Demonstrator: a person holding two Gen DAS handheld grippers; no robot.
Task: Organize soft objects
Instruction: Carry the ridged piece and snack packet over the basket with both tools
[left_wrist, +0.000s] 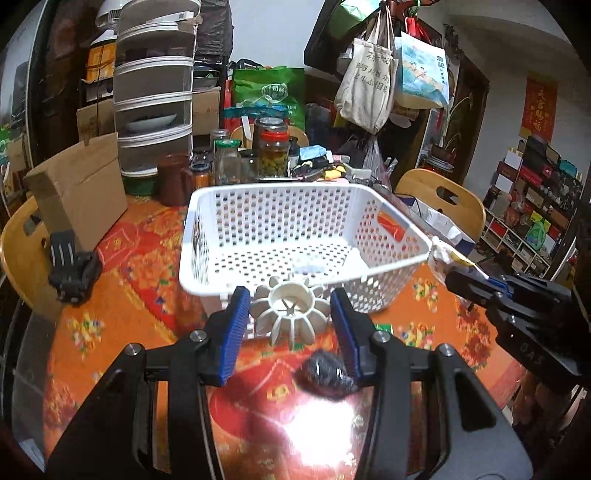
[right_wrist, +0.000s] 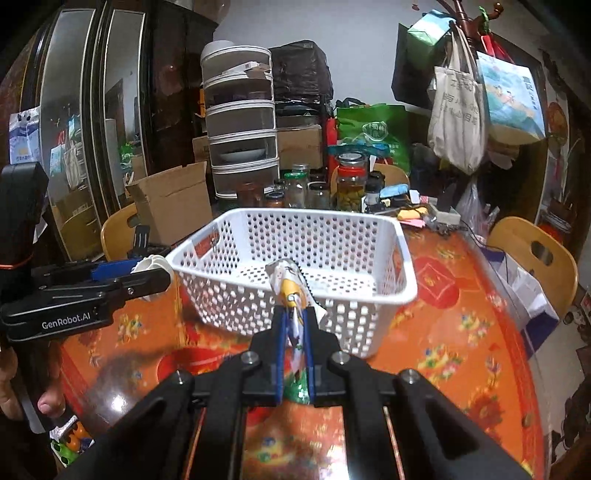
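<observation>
A white perforated plastic basket (left_wrist: 369, 192) stands empty on the orange patterned table; it also shows in the right wrist view (right_wrist: 404, 258). My left gripper (left_wrist: 291, 306) holds a cream ribbed, flower-shaped soft object (left_wrist: 291, 314) between its blue pads (left_wrist: 236, 325), just in front of the basket's near rim. A dark crumpled object (left_wrist: 327, 373) lies on the table under the right finger. My right gripper (right_wrist: 297, 321) is shut on a white, yellow and green snack packet (right_wrist: 291, 291) that points at the basket's near wall.
Jars (left_wrist: 273, 147), a cardboard box (left_wrist: 81, 192) and stacked mesh covers (left_wrist: 153, 92) crowd the table's far side. Wooden chairs (left_wrist: 443, 199) stand around it. A black clip (left_wrist: 74, 269) lies at the left. Colourful packets (right_wrist: 68, 439) lie at the lower left of the right wrist view.
</observation>
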